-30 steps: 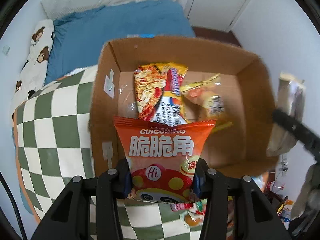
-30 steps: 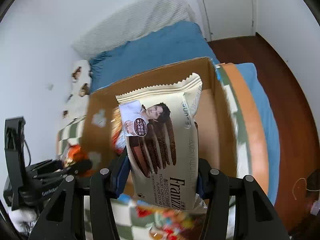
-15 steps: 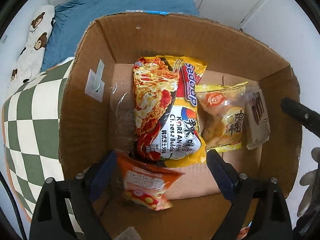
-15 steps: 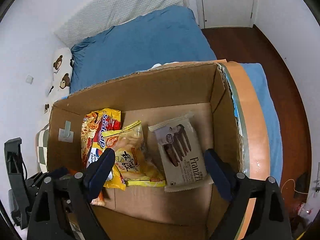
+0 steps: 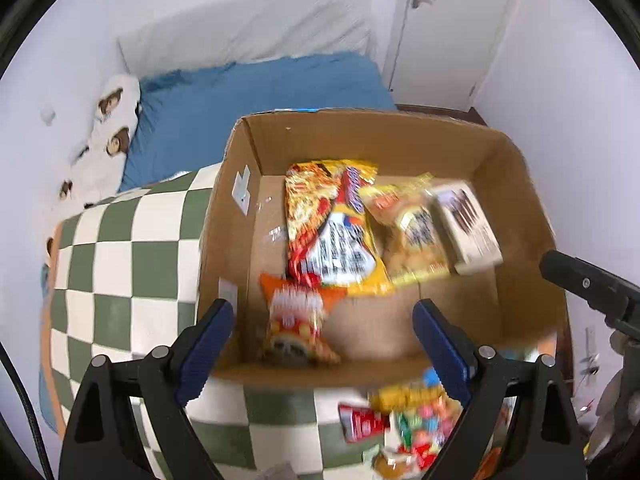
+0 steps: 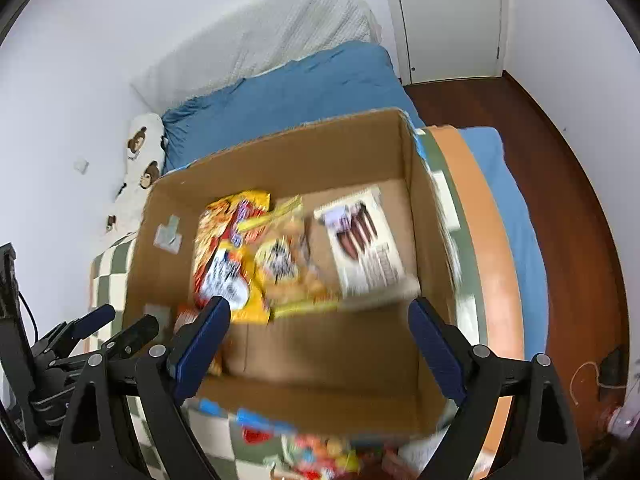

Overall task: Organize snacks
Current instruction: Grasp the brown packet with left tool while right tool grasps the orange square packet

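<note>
An open cardboard box point(image 5: 516, 168) point(image 6: 408, 168) stands on a green-and-white checkered cloth point(image 5: 120, 264). Inside lie an orange snack bag point(image 5: 296, 320), a yellow noodle pack point(image 5: 332, 224) point(image 6: 228, 256), a yellow pastry bag point(image 5: 412, 232) point(image 6: 288, 260) and a beige Franzzi cookie pack point(image 5: 468, 224) point(image 6: 364, 240). My left gripper point(image 5: 322, 340) is open and empty above the box's near edge. My right gripper point(image 6: 318, 340) is open and empty over the box's near half. Both views are blurred by motion.
Several loose snack packets point(image 5: 404, 424) point(image 6: 312, 448) lie on the cloth in front of the box. A blue bed point(image 6: 288, 92) with a bear-print pillow point(image 5: 108, 136) lies behind. A white door point(image 5: 452, 24) and brown floor point(image 6: 568, 216) are to the right.
One second ago each gripper held a packet above the box. Both opened and dropped them in: orange bag at near left, cookie pack at right. Both grippers have since pulled back and up.
</note>
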The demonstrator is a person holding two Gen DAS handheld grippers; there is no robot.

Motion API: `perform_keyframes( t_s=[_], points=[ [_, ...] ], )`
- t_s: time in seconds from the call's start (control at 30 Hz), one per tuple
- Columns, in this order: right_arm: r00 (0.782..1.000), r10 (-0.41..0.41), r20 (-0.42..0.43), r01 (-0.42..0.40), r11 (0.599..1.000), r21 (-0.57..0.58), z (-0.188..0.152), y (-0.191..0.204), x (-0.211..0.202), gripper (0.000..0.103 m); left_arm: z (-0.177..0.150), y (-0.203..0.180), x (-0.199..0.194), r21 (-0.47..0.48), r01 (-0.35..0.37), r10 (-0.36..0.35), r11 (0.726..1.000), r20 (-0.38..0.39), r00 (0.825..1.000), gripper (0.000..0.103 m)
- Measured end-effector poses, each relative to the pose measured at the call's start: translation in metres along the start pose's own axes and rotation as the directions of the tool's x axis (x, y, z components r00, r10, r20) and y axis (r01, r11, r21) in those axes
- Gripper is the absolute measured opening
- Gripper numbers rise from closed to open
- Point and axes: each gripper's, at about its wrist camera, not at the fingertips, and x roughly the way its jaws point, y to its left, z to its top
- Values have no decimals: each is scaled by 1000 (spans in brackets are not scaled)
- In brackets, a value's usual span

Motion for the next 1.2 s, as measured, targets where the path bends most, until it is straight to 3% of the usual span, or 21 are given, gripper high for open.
perform_keyframes(
  t_s=[0.17, 0.33, 0.5, 0.63, 0.77, 0.87, 1.07, 1.2],
  points=[
    [1000, 15, -1, -15, 997, 80, -61, -19, -31, 93, -53, -33, -14, 135, -31, 33, 990, -14, 999, 92],
    [996, 66, -52, -47, 950, 308, -143, -65, -40, 93, -103, -72, 5, 273, -8, 34, 962, -91, 995, 92],
    [984, 130, -124, -36, 819, 573, -236, -120, -22, 93, -132, -105, 26, 392, -20, 66, 920, -104, 992, 92],
    [965, 219, -145, -40, 665, 746, -302, -153, -1, 93, -143, -123, 40, 449, -26, 84, 893, -111, 990, 92],
    [957, 272, -98, -66, 535, 843, -332, -172, 18, 93, -146, -138, 55, 503, -23, 102, 864, -131, 986, 92],
    [961, 270, -63, -75, 471, 879, -339, -180, 29, 93, -144, -147, 66, 535, -18, 112, 844, -143, 983, 92],
    [974, 223, -48, -56, 436, 898, -334, -193, 37, 86, -136, -173, 66, 523, 87, 43, 848, -232, 972, 92],
    [974, 217, -60, -52, 473, 879, -330, -194, 35, 86, -136, -196, 75, 518, 167, 6, 839, -315, 949, 92]
  ],
)
